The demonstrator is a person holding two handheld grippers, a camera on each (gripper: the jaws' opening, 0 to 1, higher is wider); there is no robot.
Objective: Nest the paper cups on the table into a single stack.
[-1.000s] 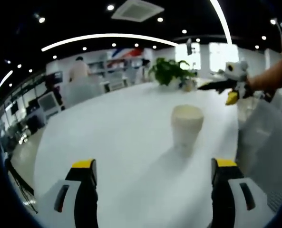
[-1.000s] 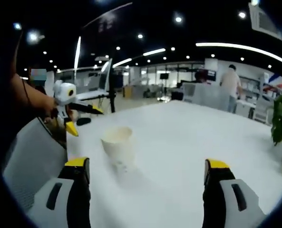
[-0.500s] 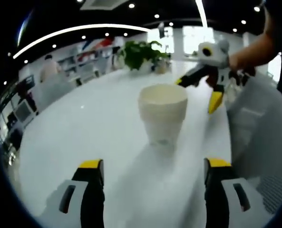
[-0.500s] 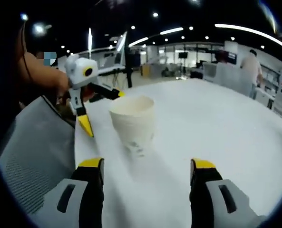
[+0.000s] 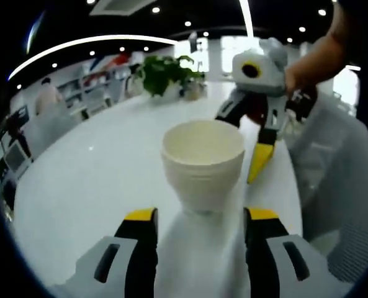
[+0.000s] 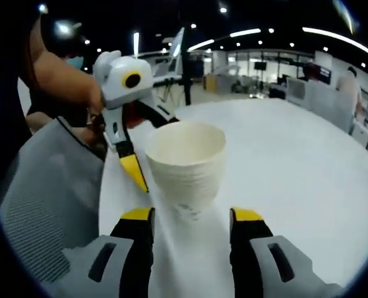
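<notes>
- A broad white counter [image 5: 78, 186] fills the lower part of both views, glossy and bare around the cups.
- The room is a large open office with a dark ceiling, round spot lamps and long curved light strips.
- The stack of paper cups [image 5: 202, 162] stands upright on the counter near its edge, several rims showing one inside another; in the right gripper view the same stack [image 6: 185, 164] stands just ahead of the fingers.
- The left gripper [image 5: 199, 217] has its yellow-tipped fingers apart, one on each side of the base of the stack; I cannot tell whether they touch it.
- The right gripper [image 6: 190, 216] likewise has its fingers spread, flanking the foot of the stack, contact unclear.
- In the left gripper view the right gripper [image 5: 258, 93] comes in from the upper right, held by a hand [image 5: 308, 62], its fingers open and just beside the stack.
- The left gripper view also shows a green potted plant [image 5: 162, 71] at the far side of the counter and shelving with a person beyond.
- The right gripper view instead shows the left gripper [image 6: 126, 105] entering from the left, a grey mesh chair back [image 6: 41, 205] beside the counter's edge, and glass partitions far off.
</notes>
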